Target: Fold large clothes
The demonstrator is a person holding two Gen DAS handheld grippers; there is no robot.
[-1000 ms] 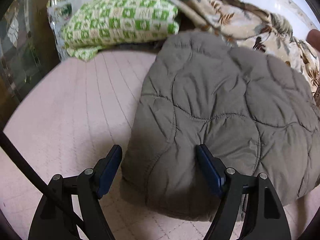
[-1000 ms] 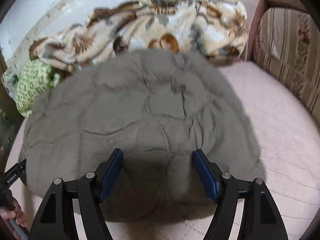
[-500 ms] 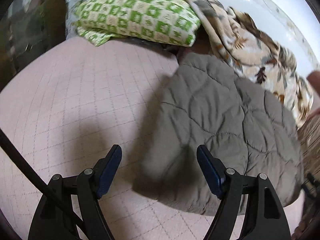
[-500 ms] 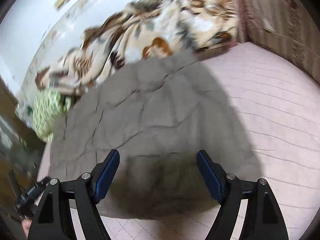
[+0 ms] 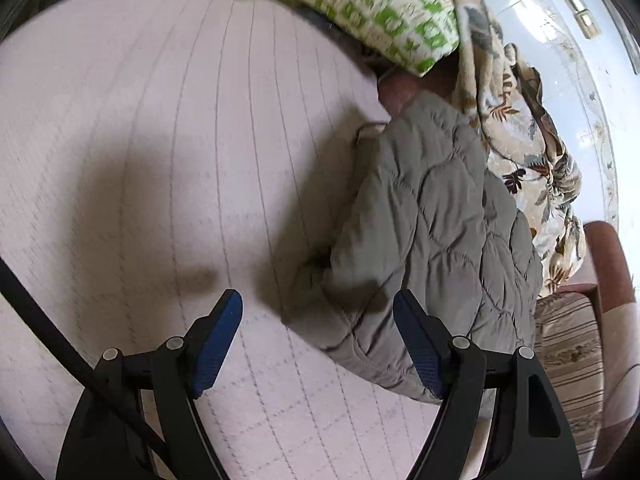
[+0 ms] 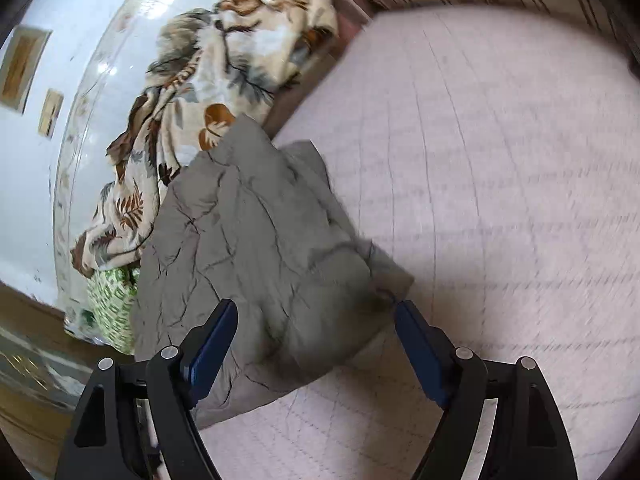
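Observation:
A grey quilted jacket (image 5: 432,232) lies folded into a compact bundle on the pale pink quilted surface (image 5: 180,140). In the left wrist view it sits right of centre, its near edge by my right finger. My left gripper (image 5: 318,320) is open and empty, above the pink cover just left of the jacket's corner. In the right wrist view the jacket (image 6: 256,264) lies left of centre. My right gripper (image 6: 316,328) is open and empty over the jacket's near right corner.
A floral beige and brown blanket (image 6: 208,92) is heaped behind the jacket. A green and white patterned pillow (image 5: 360,4) lies at the far left. A striped sofa arm (image 5: 568,360) bounds the right side. A black cable (image 5: 60,344) crosses the left wrist view.
Both grippers have pulled back and swung outward, the left turning left and the right turning right. The jacket now looks smaller and off to the side in each view. Both stay open.

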